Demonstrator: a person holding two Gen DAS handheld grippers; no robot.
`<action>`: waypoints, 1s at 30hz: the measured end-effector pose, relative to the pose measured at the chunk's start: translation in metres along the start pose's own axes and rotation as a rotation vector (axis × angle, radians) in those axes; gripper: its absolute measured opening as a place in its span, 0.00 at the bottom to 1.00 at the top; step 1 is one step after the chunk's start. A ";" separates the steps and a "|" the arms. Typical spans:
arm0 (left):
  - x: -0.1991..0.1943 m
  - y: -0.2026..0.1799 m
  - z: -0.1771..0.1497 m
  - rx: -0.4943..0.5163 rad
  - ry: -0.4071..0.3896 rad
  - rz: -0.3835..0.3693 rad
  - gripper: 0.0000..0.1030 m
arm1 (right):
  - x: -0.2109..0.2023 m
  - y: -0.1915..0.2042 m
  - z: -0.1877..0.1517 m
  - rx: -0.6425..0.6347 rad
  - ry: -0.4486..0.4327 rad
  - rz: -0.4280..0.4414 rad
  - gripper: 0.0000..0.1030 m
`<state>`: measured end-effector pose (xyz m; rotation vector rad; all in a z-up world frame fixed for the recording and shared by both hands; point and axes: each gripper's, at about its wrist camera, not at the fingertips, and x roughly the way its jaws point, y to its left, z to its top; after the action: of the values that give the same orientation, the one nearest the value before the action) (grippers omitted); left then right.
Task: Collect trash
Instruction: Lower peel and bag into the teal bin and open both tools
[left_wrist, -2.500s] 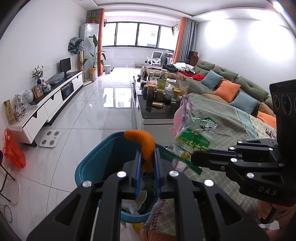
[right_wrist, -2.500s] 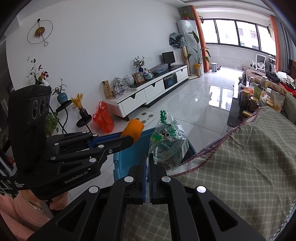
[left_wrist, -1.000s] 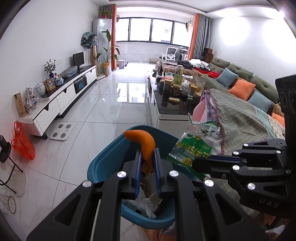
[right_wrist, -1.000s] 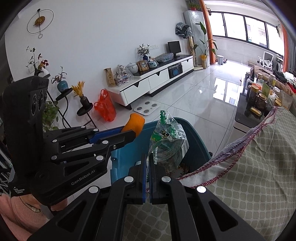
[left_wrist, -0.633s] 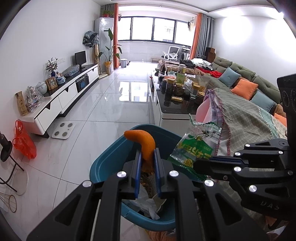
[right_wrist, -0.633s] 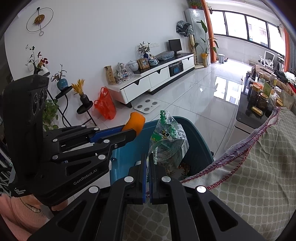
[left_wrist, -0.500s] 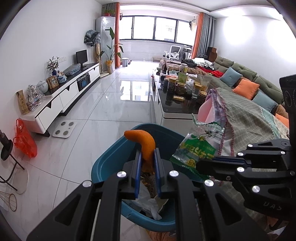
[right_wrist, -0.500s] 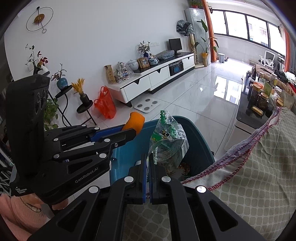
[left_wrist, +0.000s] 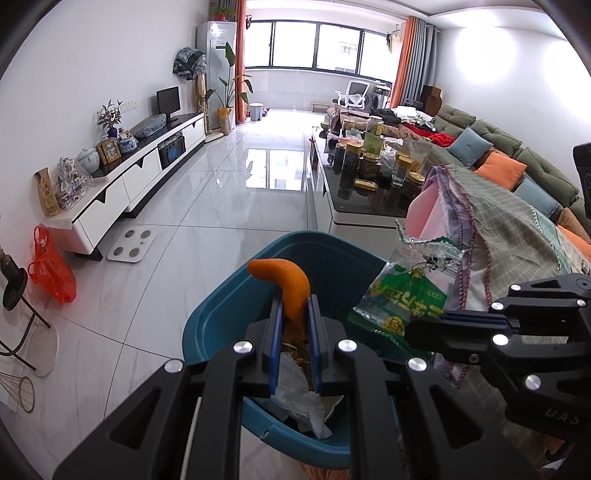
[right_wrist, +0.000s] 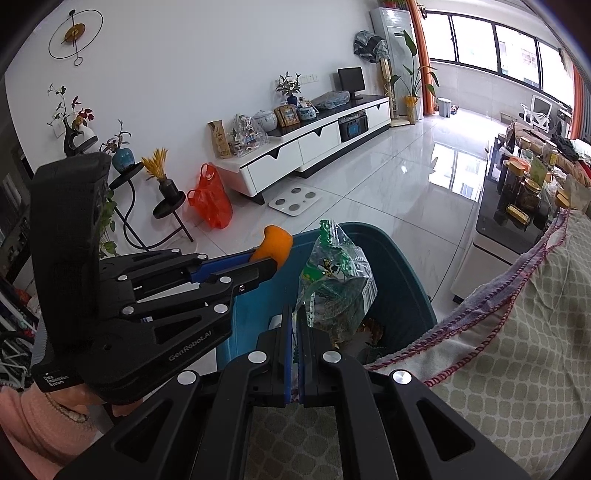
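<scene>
Jaws of the left gripper (left_wrist: 294, 314) are clamped on a curved piece of orange peel (left_wrist: 286, 282), whose free end arches up and to the left over the teal trash bin (left_wrist: 207, 325). Left wrist view alone looks down into the bin between the jaws, showing crumpled white tissue (left_wrist: 299, 395) and darker scraps at the bottom. Just right of the peel, the same view shows the right gripper (left_wrist: 417, 326) from the side, pinching a clear snack bag with a green label (left_wrist: 404, 299) above the bin's right rim. Beyond the bag lies a checked cloth (left_wrist: 517, 229) with a pink underside; farther on, a dark coffee table (left_wrist: 369, 206) crowded with jars, then a green sofa (left_wrist: 535, 166) with orange and blue cushions, visible only here.

Right wrist view shows the right gripper's (right_wrist: 294, 317) jaws together on the lower edge of the snack bag (right_wrist: 336, 280), which stands upright over the bin's (right_wrist: 406, 273) opening. Left gripper (right_wrist: 271, 260) enters from the left, the peel (right_wrist: 275, 243) jutting from its tip above the bin's near-left rim. Only this view shows a person's pink sleeve (right_wrist: 33, 424) at the lower left, the plant stand (right_wrist: 166, 206) and the wall clock (right_wrist: 75, 33). Both views take in the orange plastic bag (right_wrist: 210, 199), the white floor scale (right_wrist: 293, 199) and the white TV cabinet (right_wrist: 314, 144).
</scene>
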<state>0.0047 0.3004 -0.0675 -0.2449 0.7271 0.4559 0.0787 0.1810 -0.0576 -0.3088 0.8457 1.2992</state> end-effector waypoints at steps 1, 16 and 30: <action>0.001 0.001 0.000 -0.001 0.002 0.001 0.14 | 0.000 -0.001 0.000 0.001 0.002 0.001 0.03; 0.024 0.004 -0.006 -0.020 0.064 -0.003 0.14 | 0.012 -0.004 0.004 0.025 0.055 0.020 0.03; 0.043 0.010 -0.014 -0.057 0.113 -0.034 0.24 | 0.020 -0.017 0.008 0.112 0.078 0.056 0.10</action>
<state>0.0194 0.3176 -0.1076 -0.3380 0.8199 0.4337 0.0975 0.1956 -0.0704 -0.2496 0.9955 1.2922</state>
